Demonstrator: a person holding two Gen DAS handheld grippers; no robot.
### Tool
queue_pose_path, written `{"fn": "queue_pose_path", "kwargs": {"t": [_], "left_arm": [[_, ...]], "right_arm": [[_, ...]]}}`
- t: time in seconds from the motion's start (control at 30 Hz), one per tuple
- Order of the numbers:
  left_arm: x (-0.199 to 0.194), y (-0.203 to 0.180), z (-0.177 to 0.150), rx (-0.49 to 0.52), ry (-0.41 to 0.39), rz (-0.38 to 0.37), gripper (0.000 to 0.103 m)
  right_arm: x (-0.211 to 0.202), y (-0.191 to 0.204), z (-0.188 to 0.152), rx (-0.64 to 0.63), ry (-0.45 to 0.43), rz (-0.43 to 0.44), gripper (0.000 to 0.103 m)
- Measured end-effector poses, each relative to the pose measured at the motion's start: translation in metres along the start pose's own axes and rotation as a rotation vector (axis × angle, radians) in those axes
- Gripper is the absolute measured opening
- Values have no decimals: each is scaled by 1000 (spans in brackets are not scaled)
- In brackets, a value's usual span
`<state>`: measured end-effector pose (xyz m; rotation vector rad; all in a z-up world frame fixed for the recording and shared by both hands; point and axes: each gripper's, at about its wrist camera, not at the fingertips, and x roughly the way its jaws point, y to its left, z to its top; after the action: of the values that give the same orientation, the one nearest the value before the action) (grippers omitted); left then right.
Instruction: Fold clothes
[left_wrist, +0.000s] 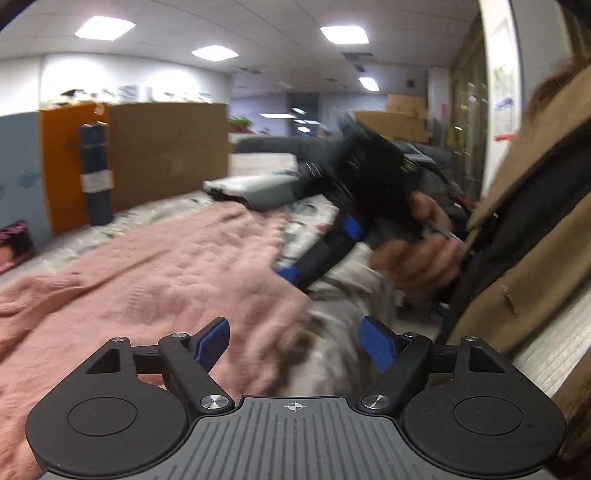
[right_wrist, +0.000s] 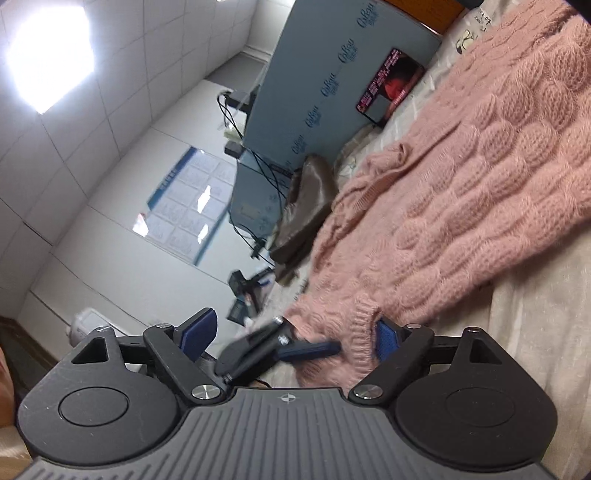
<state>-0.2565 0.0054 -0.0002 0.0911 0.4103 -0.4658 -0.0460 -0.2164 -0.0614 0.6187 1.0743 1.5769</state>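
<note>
From my left wrist view, my left claw (left_wrist: 295, 345) stands wide open with nothing between its blue pads, hovering over the near edge of the surface (left_wrist: 332, 332), where a printed cloth covers it. The pink knitted sweater (left_wrist: 155, 273) lies spread across that cloth, running from the near edge toward the far side, and my left pad sits just above its hem. Further along I can see my right hand (left_wrist: 417, 251) holding the right claw (left_wrist: 314, 258), tilted down beside the sweater's edge; it is blurred, so I cannot read its jaws from here. From my right wrist view, the right claw (right_wrist: 295, 339) is wide open, and the sweater's ribbed cuff or hem (right_wrist: 351, 339) bulges in against the right-hand pad, though nothing is pinched. A dark tool-like part with a blue tip, which I judge to be the left claw (right_wrist: 291, 345), crosses the gap close to that cuff. A brownish garment (right_wrist: 303, 206) lies bunched at the far edge. I judge this to be the start of the fold: I should bring both claws low onto the edge, take only a single layer of knit, close firmly before lifting, and keep the two grips level so the fold lands straight.
</note>
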Motion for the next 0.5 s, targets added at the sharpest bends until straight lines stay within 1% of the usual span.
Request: {"fn": "queue_pose_path", "kwargs": {"t": [0.03, 0.07, 0.1, 0.13, 0.17, 0.23, 0.27, 0.3, 0.43, 0.5], "left_arm": [[-6, 4, 0, -18, -21, 28, 80], [-14, 10, -1, -40, -45, 65, 80], [-20, 15, -2, -65, -65, 108, 80], [-27, 21, -4, -89, -81, 154, 81], [-33, 26, -5, -114, -92, 202, 83], [-38, 34, -7, -157, -99, 300, 84], [-40, 37, -8, -175, -98, 348, 84], [-40, 41, -8, -185, -93, 386, 85], [-43, 48, -7, -203, -122, 473, 86], [-47, 52, -7, -220, -148, 526, 92]], "right_arm": [[1, 2, -1, -27, 14, -38, 72], [3, 5, -1, -63, 23, -80, 57], [5, 8, -2, -98, 32, -122, 50], [6, 11, -2, -134, 41, -164, 34], [8, 13, -3, -169, 50, -205, 20], [12, 19, -4, -240, 68, -289, 9], [12, 22, -4, -274, 69, -306, 8], [11, 27, -2, -306, 58, -284, 8], [11, 55, 15, -460, -11, -233, 7], [17, 67, 26, -549, -43, -206, 7]]}}
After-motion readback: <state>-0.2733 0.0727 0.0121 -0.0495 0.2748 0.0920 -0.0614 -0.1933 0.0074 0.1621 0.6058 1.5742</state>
